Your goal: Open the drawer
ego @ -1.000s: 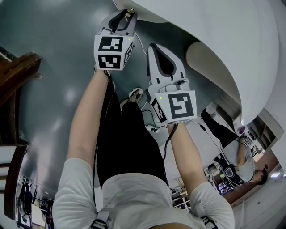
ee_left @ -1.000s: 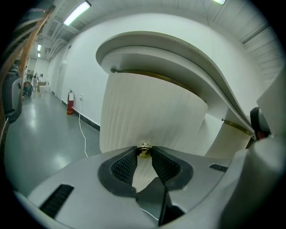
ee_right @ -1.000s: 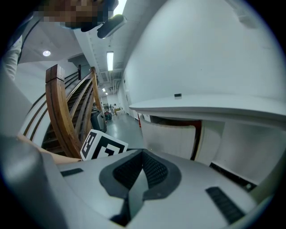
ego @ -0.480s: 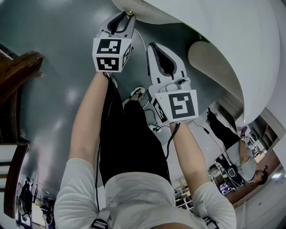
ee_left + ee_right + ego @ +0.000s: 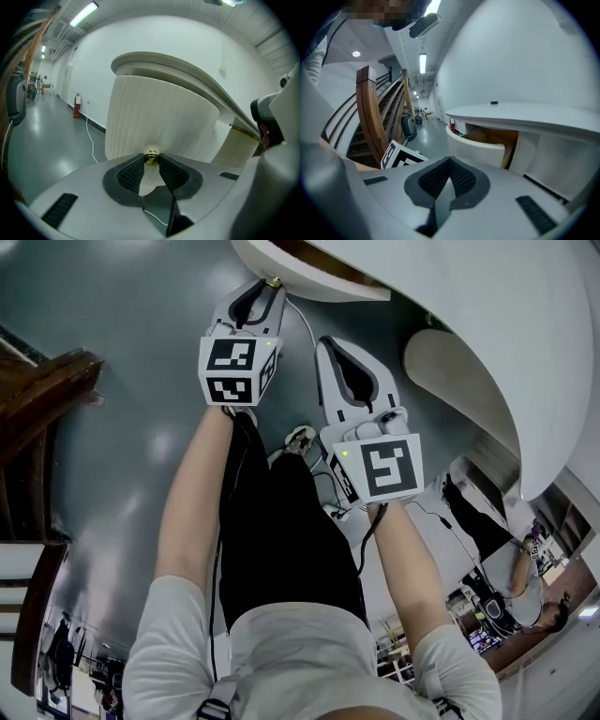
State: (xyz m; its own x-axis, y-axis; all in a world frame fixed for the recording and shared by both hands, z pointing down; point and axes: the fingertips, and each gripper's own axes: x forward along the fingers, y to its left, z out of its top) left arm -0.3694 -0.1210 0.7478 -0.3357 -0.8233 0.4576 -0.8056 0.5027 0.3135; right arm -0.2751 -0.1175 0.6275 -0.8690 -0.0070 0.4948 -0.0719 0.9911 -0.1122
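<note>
The drawer [image 5: 309, 273] is a curved white front under a curved white counter [image 5: 487, 324], pulled partly out, with a strip of its wooden inside showing. My left gripper [image 5: 272, 287] is shut on its small brass knob [image 5: 274, 281]. In the left gripper view the knob [image 5: 151, 158] sits pinched between the two black pads, with the ribbed drawer front [image 5: 159, 117] just behind. My right gripper [image 5: 339, 343] hangs beside it to the right, shut and holding nothing. The right gripper view shows the drawer [image 5: 473, 147] out, with its wooden inside [image 5: 492, 137] open to view.
A wooden staircase [image 5: 37, 399] stands at the left, also seen in the right gripper view as a railing [image 5: 375, 122]. A cable [image 5: 91, 140] trails on the grey floor near a fire extinguisher [image 5: 76, 105]. Other people [image 5: 525, 568] stand at the far right.
The left gripper has drawn the knob toward the person, and the drawer has slid further out, so its wooden inside now shows. The right gripper has barely moved.
</note>
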